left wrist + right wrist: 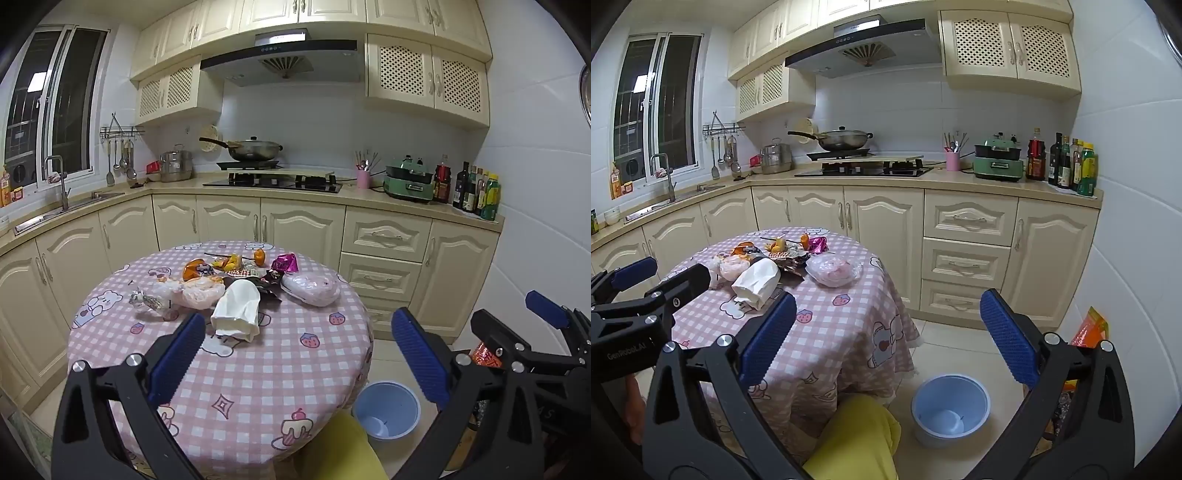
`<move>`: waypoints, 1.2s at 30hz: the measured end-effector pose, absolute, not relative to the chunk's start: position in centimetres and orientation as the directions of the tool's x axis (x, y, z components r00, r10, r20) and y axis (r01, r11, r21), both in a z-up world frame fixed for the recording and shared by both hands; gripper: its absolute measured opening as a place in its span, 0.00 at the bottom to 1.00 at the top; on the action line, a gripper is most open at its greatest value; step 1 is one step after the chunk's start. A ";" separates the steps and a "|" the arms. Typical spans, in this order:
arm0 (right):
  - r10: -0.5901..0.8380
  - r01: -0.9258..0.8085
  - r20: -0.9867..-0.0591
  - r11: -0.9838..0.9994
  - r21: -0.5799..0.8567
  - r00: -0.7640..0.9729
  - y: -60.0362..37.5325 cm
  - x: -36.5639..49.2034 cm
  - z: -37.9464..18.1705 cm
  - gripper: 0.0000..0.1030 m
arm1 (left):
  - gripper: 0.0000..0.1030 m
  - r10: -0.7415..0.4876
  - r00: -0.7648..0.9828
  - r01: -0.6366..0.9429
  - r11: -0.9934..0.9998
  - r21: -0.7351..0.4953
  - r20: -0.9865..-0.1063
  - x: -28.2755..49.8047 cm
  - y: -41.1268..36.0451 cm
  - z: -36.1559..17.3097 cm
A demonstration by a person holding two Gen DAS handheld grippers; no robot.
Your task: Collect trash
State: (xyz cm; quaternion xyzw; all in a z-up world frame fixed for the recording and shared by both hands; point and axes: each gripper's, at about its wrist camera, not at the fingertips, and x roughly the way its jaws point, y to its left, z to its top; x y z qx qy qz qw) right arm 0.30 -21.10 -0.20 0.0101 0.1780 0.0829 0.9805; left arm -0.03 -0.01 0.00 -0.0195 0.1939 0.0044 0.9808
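A heap of trash lies on the far half of a round table (236, 373) with a pink checked cloth. It holds a crumpled white paper bag (238, 306) (757, 282), clear plastic bags (195, 291), a wrapped pinkish bundle (312, 290) (833, 271), a magenta foil wrapper (284, 262), orange peels (194, 269) and dark wrappers. A pale blue bin (386, 408) (951, 408) stands on the floor to the table's right. My left gripper (297, 352) hangs open over the table's near side, short of the white bag. My right gripper (886, 336) is open beyond the table's right edge, above the floor.
Cream kitchen cabinets wrap around behind the table, with a sink (70, 206) at left, a hob with a pan (255, 149) in the middle, and bottles (476, 190) at right. A person's yellow-clad knee (857, 435) shows at the bottom, next to the bin. An orange packet (1089, 328) leans on the right wall.
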 end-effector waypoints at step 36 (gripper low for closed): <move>0.188 -0.160 -0.370 0.982 0.105 0.910 -21.1 0.7 -1.1 0.95 | 0.96 0.008 0.925 -0.023 0.999 -0.037 -0.379 -0.9 0.1 0.7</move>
